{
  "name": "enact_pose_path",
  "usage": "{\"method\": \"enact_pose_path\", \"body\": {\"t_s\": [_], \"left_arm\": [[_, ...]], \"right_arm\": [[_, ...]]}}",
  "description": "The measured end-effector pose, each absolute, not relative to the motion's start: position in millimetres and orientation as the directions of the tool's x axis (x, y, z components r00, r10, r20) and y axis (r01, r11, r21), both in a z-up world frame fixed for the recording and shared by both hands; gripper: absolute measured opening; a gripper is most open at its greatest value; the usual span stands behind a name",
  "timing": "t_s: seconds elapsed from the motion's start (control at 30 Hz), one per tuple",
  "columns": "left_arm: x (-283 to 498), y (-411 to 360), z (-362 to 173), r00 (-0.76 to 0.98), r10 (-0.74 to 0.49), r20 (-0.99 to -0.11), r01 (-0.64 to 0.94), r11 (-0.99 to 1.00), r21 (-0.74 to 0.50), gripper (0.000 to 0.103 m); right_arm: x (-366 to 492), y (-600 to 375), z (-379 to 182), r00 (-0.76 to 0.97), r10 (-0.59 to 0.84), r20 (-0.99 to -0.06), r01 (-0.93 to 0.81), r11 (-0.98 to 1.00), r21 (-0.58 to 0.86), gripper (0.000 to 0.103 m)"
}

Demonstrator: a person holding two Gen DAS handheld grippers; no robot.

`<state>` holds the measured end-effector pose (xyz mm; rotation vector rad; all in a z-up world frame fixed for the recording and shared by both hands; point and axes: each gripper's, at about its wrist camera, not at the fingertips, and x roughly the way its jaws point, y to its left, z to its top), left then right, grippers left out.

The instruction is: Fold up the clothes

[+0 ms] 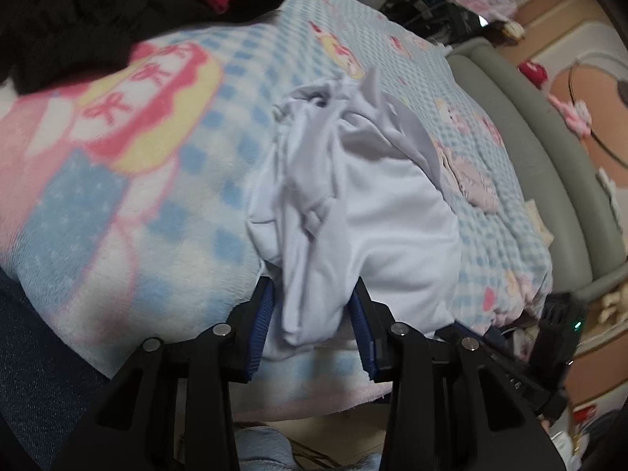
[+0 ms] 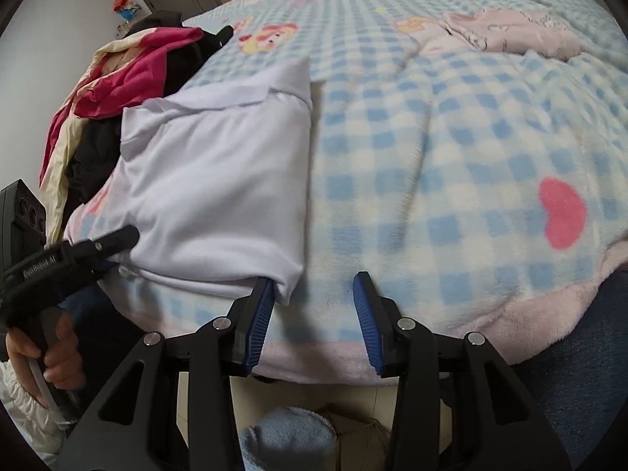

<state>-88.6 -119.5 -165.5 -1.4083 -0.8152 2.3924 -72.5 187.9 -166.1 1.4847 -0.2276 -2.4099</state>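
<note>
A white garment (image 1: 373, 216) lies partly folded on a blue-checked blanket (image 1: 157, 196) near the bed's front edge. My left gripper (image 1: 312, 298) has a thick bunched fold of it filling the gap, with both blue pads against the cloth. In the right wrist view the same white garment (image 2: 219, 180) lies flat with a straight right edge. My right gripper (image 2: 314, 294) stands open at its near right corner. That corner just touches the left fingertip (image 2: 267, 298), and only the blanket (image 2: 451, 157) shows between the jaws. The left gripper (image 2: 117, 243) rests at the garment's near left edge, held by a hand (image 2: 59, 353).
A pile of black, magenta and cream clothes (image 2: 117, 86) sits at the bed's left, also in the left wrist view as a dark heap (image 1: 98, 11). A small pale pink garment (image 2: 510, 35) lies further back. A grey padded bed frame (image 1: 530, 137) borders the blanket.
</note>
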Motion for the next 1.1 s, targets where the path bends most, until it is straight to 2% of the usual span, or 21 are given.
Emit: {"method": "enact_pose_path", "body": {"t_s": [0.3, 0.4, 0.5, 0.67, 0.8, 0.97, 1.07, 1.1], "left_arm": [[-87.0, -121.7, -166.8, -0.505, 0.479, -0.718, 0.066, -0.808, -0.585, 0.037], [-87.1, -122.0, -167.5, -0.503, 0.482, -0.718, 0.066, -0.806, -0.588, 0.037], [-87.1, -121.7, -167.8, -0.501, 0.481, -0.720, 0.065, -0.808, -0.586, 0.037], [-86.5, -125.3, -169.8, -0.495, 0.481, -0.724, 0.072, -0.807, -0.586, 0.037], [-84.0, -138.2, -165.9, -0.523, 0.514, -0.680, 0.082, -0.764, -0.640, 0.036], [-86.3, -148.5, -150.6, -0.581, 0.508, -0.636, 0.066, -0.749, -0.659, 0.047], [-101.0, -155.2, -146.6, -0.585, 0.522, -0.621, 0.072, -0.729, -0.681, 0.053], [-107.0, -156.3, -146.0, -0.582, 0.532, -0.614, 0.067, -0.722, -0.689, 0.056]], "right_arm": [[-65.3, 208.1, -150.0, -0.471, -0.249, -0.846, 0.107, -0.968, 0.225, 0.040], [-66.4, 217.8, -138.4, -0.508, -0.321, -0.799, 0.104, -0.944, 0.313, 0.041], [-69.3, 207.9, -140.0, -0.500, -0.348, -0.793, 0.157, -0.937, 0.312, 0.041], [-74.1, 193.6, -164.0, -0.413, -0.273, -0.869, 0.179, -0.960, 0.216, 0.040], [-72.7, 207.1, -154.6, -0.439, -0.283, -0.852, 0.142, -0.959, 0.246, 0.039], [-76.0, 215.0, -138.0, -0.453, -0.398, -0.798, 0.177, -0.917, 0.357, 0.041], [-90.0, 208.2, -133.9, -0.415, -0.491, -0.766, 0.216, -0.871, 0.441, 0.051], [-96.3, 204.1, -134.0, -0.403, -0.513, -0.758, 0.221, -0.858, 0.463, 0.051]]}}
